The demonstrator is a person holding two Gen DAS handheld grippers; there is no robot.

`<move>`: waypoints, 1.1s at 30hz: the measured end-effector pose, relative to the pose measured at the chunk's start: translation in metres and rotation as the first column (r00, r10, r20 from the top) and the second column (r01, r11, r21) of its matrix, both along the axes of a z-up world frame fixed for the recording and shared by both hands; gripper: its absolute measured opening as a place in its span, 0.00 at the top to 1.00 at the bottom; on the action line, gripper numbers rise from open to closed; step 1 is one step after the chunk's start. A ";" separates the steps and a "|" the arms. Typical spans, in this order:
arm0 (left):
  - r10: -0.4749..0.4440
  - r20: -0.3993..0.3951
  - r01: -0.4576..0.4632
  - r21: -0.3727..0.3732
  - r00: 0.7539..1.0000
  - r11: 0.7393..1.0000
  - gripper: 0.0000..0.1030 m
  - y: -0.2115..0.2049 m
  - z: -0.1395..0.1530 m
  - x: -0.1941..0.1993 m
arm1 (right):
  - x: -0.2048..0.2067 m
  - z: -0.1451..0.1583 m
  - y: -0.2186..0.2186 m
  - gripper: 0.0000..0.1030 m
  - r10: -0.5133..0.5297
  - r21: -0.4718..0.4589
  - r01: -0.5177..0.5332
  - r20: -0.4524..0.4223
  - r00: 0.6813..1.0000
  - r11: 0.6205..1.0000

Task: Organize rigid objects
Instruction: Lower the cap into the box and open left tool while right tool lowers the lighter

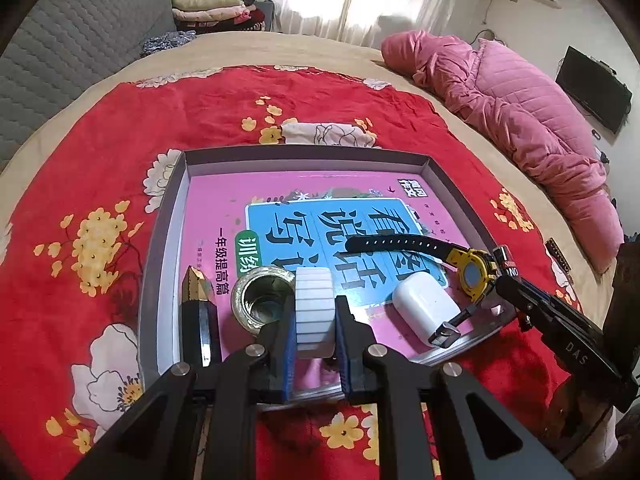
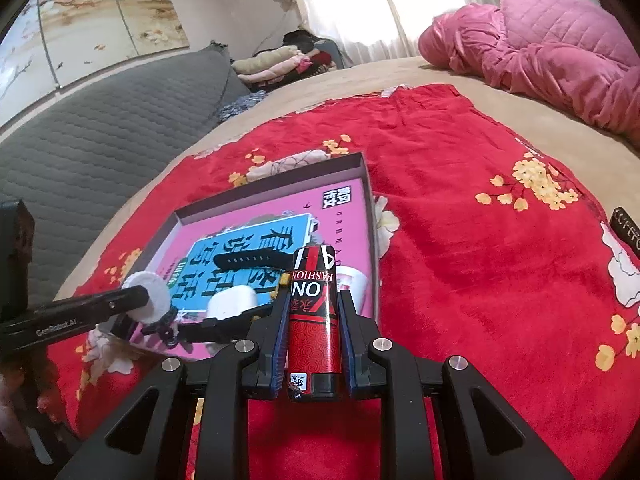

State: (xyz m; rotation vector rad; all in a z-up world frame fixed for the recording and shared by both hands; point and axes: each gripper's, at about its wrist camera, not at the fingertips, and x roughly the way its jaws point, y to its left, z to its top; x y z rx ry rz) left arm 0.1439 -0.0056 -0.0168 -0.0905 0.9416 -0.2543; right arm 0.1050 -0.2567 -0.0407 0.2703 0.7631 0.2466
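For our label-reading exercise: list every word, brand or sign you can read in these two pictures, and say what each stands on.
"FASHION" and "ON": red and black lighter held in the right gripper.
"DAS": arm of the right gripper.
"GenRobot.AI": arm of the left gripper.
"一年级提高篇": pink book in the box, upside down.
Blurred: the book's big title and the dark label on the blanket.

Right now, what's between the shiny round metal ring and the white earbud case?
The white ridged roll, clamped in the left gripper, sits between metal ring and earbud case; left wrist view.
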 end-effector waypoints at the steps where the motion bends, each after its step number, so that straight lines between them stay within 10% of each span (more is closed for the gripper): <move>1: 0.003 -0.001 -0.003 0.000 1.000 1.000 0.83 0.000 0.000 0.000 | 0.001 0.000 0.000 0.78 -0.001 0.000 0.001 0.002 1.000 1.000; 17: 0.012 -0.002 -0.012 0.037 1.000 0.999 0.83 -0.002 0.000 0.000 | 0.006 -0.002 0.000 0.76 0.001 0.001 -0.001 0.013 1.000 1.000; 28: 0.021 0.003 -0.021 0.063 1.000 0.998 0.83 -0.001 0.000 -0.002 | 0.002 0.004 0.001 0.53 -0.002 0.002 0.002 0.038 0.999 1.000; 33: 0.016 0.007 -0.016 0.069 1.000 0.997 0.65 -0.002 0.001 -0.005 | -0.002 0.011 -0.001 0.49 -0.015 -0.004 0.016 0.072 0.997 1.000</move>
